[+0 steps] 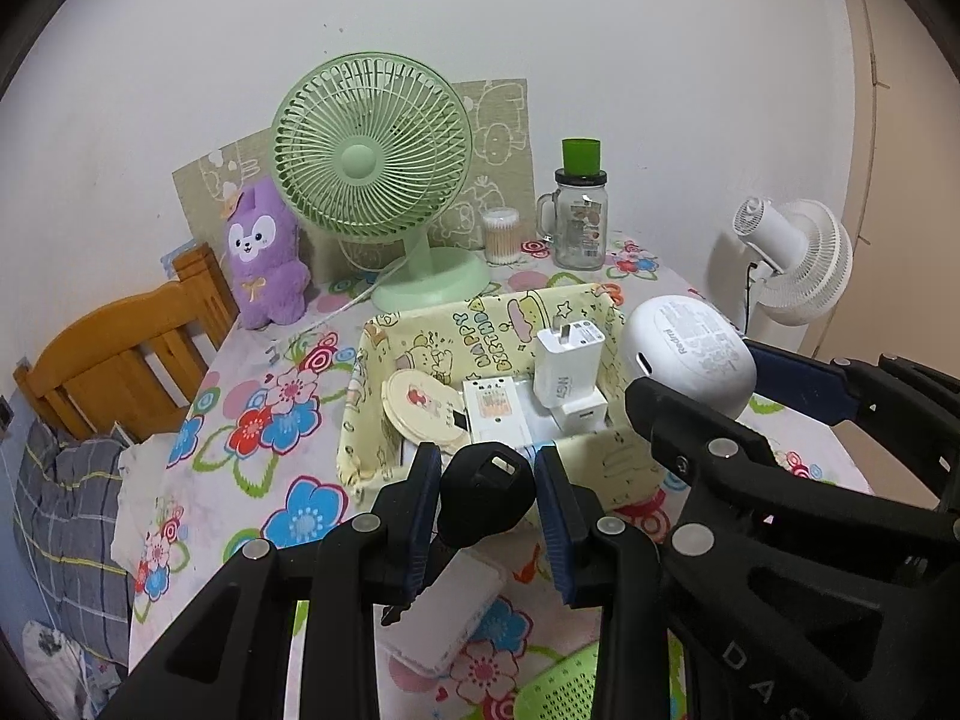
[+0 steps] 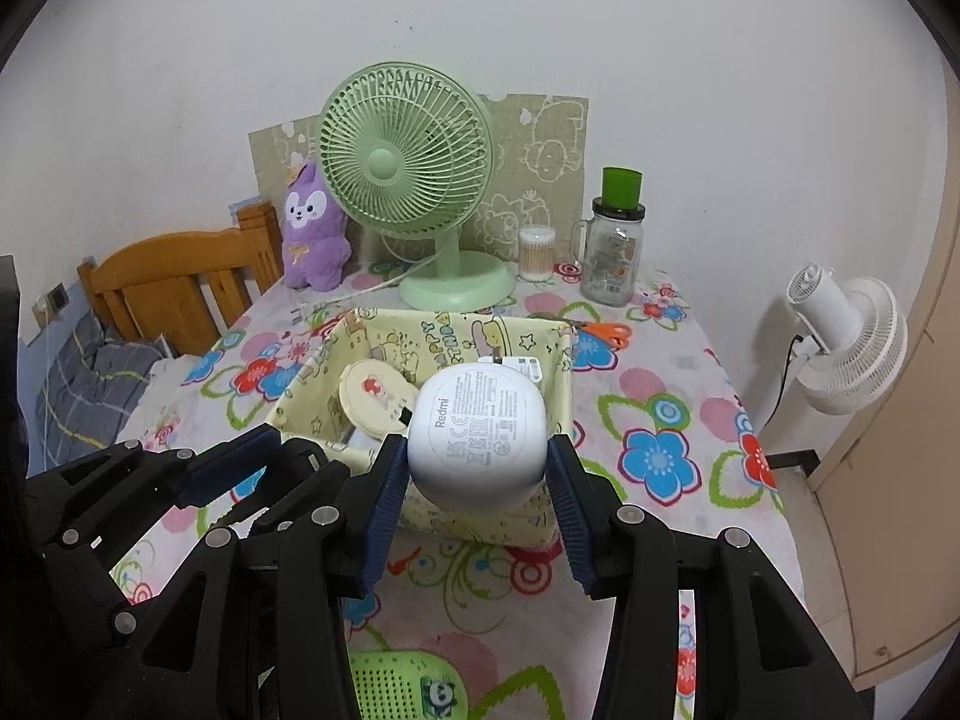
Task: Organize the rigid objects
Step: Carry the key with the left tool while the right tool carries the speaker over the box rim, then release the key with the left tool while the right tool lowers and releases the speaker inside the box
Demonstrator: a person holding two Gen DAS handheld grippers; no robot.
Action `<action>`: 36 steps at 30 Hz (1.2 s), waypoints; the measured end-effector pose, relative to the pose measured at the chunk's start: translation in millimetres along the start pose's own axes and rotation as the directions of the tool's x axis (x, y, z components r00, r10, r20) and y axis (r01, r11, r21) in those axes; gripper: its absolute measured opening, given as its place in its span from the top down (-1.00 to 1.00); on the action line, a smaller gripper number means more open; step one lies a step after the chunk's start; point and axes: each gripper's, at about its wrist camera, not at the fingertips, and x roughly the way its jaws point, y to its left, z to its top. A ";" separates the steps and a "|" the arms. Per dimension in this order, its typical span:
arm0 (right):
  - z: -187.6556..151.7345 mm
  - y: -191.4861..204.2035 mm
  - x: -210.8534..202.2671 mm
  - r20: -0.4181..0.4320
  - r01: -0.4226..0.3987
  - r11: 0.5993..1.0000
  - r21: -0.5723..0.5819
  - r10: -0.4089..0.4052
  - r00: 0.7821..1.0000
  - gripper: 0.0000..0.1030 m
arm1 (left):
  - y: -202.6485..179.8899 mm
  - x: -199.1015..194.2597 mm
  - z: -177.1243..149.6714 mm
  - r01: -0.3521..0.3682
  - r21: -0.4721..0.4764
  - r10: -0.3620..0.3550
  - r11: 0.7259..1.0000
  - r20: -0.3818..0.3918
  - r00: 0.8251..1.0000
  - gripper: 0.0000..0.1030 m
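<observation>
A smooth rounded white Redmi earbud case [image 2: 478,440] is clamped by the right gripper [image 2: 477,480] and a matte black key fob [image 1: 486,495] by the left gripper [image 1: 487,507], near a yellow fabric basket [image 1: 420,336].

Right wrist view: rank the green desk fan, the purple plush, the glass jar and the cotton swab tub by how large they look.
1. Green desk fan
2. Purple plush and glass jar: too close to separate; the jar includes its green lid.
3. Cotton swab tub, clearly smallest.
All stand near the wall, so nearness hardly skews this.

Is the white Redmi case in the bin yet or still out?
Out. The white Redmi case is clamped in the right gripper, held above the yellow fabric bin, near its front wall.
</observation>
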 end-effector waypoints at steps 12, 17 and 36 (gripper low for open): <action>23.1 -8.6 30.2 -0.003 0.009 1.000 0.024 -0.009 1.000 0.03 | 6.0 30.0 24.2 -0.005 0.004 0.005 1.000 -0.008 1.000 0.38; 30.9 -15.3 45.8 -0.007 0.021 0.999 0.029 -0.021 1.000 0.03 | 5.9 46.2 32.1 -0.009 0.008 0.009 1.000 -0.016 1.000 0.38; 32.0 -30.6 112.4 -0.107 0.025 0.998 0.051 -0.019 0.994 0.03 | 8.2 111.5 33.6 0.022 -0.027 -0.025 0.999 -0.105 0.994 0.37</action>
